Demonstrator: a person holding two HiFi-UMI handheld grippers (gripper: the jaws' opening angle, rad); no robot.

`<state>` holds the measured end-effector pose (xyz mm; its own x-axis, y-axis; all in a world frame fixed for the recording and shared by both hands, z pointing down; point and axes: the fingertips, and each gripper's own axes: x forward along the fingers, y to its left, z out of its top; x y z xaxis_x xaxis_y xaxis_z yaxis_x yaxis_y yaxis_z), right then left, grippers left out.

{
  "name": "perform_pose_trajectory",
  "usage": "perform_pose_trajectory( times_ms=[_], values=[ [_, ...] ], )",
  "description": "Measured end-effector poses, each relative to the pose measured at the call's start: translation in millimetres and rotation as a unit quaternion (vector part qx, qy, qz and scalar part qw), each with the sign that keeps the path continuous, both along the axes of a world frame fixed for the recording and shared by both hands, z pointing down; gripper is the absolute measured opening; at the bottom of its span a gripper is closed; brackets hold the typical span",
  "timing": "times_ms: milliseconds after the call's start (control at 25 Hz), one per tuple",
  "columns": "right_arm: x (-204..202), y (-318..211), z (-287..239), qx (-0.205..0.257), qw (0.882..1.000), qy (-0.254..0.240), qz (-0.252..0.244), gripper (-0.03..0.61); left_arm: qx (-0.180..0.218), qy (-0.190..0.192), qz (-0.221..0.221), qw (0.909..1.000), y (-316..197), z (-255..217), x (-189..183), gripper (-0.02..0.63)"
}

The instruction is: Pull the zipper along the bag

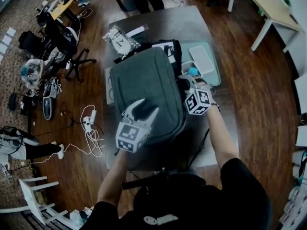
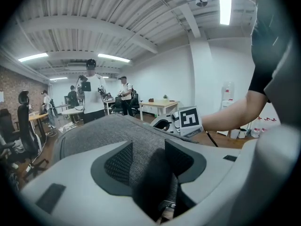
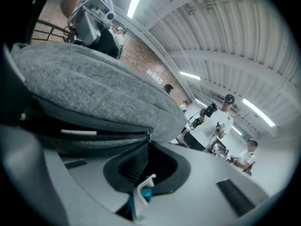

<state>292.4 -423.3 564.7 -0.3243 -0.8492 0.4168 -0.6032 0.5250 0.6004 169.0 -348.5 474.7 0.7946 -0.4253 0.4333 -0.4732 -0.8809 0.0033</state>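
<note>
Dark tabletop [image 1: 192, 23] in an open office with a wooden floor. On it lies the grey bag [image 1: 148, 80], a backpack flat on its back across the middle, its near end close to the near edge.

**Orientation.** The bag's long axis runs from the near edge toward the far edge, leaning slightly to the far right. The end toward the person carries a black strap [image 2: 155, 182], so the top probably points that way. The zipper track follows the bag's right flank, parallel to the long axis.

**Claws.** The left claw [image 1: 145, 110] is clamped on the black strap at the near end. The right claw [image 1: 188, 79] sits at the right flank. Its jaws are nearly together and appear pinched on the small zipper pull [image 3: 148, 136], where the dark gap in the seam ends.

**Handling.** The woven shell is soft and domed, likely part-filled and of moderate weight. It would bunch ahead of the slider unless held taut, so the strap hold serves as an anchor. The pull is small, hard and probably slippery. It is best gripped squarely on its tab and drawn in line with the track.
</note>
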Motion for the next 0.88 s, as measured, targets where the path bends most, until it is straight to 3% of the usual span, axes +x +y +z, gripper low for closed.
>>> perform_pose_trajectory(
  times_ms=[160,560,880],
  values=[
    [0.3,2.8,-1.9,-0.008,1.000,0.000,0.005,0.026,-0.002,0.000,0.000,1.0000,-0.4,0.7,-0.4,0.213],
    [6.9,26.8,-1.4,-0.089,0.995,0.032,0.028,0.023,-0.013,0.013,0.000,0.9998,-3.5,5.6,-0.8,0.212],
    [8.5,41.8,4.3,-0.114,0.991,0.039,0.053,0.021,-0.016,0.026,0.002,0.9995,-2.7,3.5,0.4,0.212]
  ],
)
